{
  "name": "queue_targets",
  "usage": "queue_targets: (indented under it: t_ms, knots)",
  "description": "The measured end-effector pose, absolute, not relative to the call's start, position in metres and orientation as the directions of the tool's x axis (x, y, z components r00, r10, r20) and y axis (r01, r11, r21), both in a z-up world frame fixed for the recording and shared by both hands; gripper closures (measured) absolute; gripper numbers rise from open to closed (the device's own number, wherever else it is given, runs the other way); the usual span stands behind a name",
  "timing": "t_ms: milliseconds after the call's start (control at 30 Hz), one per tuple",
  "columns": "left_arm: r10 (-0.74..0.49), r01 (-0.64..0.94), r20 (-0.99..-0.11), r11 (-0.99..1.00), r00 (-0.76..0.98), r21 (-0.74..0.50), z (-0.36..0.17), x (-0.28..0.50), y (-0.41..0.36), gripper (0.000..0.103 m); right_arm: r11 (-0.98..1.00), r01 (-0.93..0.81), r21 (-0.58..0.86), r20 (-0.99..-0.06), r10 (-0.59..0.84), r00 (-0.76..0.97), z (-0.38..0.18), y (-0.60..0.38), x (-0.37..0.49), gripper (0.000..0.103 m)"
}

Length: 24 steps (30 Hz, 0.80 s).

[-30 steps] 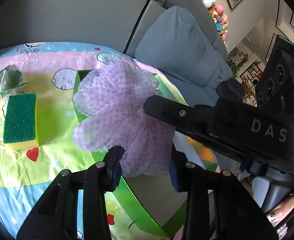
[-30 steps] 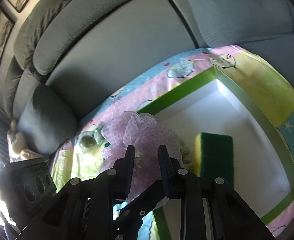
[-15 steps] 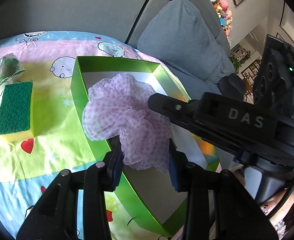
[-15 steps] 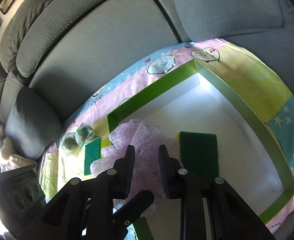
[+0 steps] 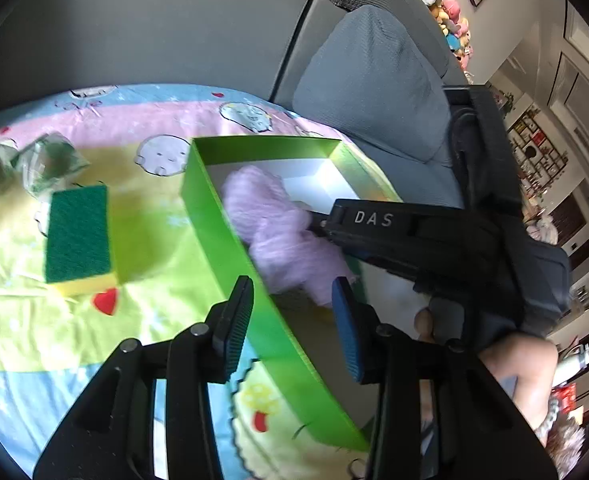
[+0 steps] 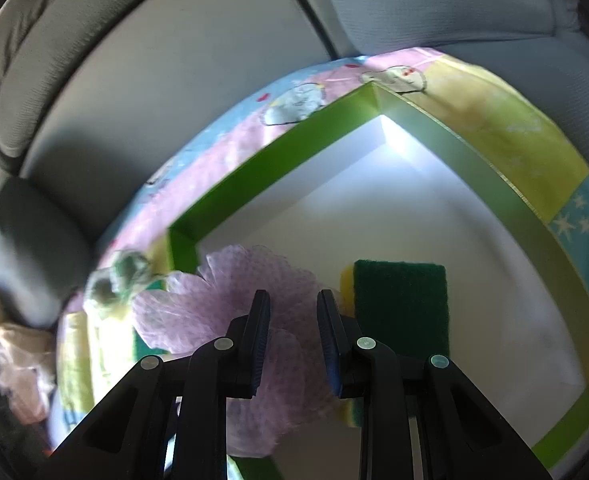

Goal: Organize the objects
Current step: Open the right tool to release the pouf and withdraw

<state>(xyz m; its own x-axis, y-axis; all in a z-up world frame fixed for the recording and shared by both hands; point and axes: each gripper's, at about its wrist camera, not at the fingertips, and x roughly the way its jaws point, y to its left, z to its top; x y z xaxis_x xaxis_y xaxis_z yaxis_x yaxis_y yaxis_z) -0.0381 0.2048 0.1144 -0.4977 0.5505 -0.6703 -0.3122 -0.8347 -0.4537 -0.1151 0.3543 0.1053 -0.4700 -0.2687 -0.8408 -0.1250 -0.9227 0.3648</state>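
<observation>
A lilac mesh bath pouf point(image 5: 282, 232) lies inside the green box point(image 5: 222, 228), free of my left gripper point(image 5: 292, 316), which is open just above the box's near wall. In the right wrist view the pouf point(image 6: 230, 292) sits in the box's near left corner beside a green-and-yellow sponge point(image 6: 400, 304). My right gripper point(image 6: 293, 340) hovers over the pouf with its jaws a little apart and nothing between them. A second sponge point(image 5: 78, 236) lies on the cloth left of the box point(image 6: 254, 184).
Two clear-wrapped green items point(image 5: 34, 164) lie on the cartoon-print cloth point(image 5: 54, 328) at the far left. Grey sofa cushions point(image 5: 374, 88) rise behind and right of the box. The right gripper's body point(image 5: 434, 236) reaches over the box's right side.
My left gripper opened and let go of the pouf, which dropped into the green box. The left gripper drew back a little; the right gripper moved lower toward the box.
</observation>
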Motion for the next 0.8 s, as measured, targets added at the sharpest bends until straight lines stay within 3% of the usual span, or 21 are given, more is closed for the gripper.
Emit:
queue_targets:
  t_ms: [267, 400, 633, 800]
  knots:
    - [0.489, -0.264, -0.676, -0.871, -0.552, -0.415, 0.124, -0.035, 0.167, 0.056, -0.949, -0.197, 0.246, -0.866, -0.123, -0.485, 0.103, 0.357, -0.120, 0.076]
    - [0.444, -0.223, -0.688, -0.893, -0.574, -0.390, 0.124, -0.032, 0.141, 0.046, -0.951, -0.190, 0.244, -0.858, -0.120, -0.500, 0.111, 0.355, -0.118, 0.076]
    - [0.375, -0.108, -0.714, -0.914, -0.591, -0.391, 0.121, -0.025, 0.086, 0.041, -0.952, -0.149, 0.267, -0.797, -0.131, -0.590, 0.145, 0.340, -0.105, 0.076]
    - [0.322, -0.015, -0.724, -0.918, -0.610, -0.395, 0.119, -0.020, 0.046, 0.027, -0.971, -0.049, 0.233, -0.743, -0.145, -0.653, 0.171, 0.304, -0.093, 0.076]
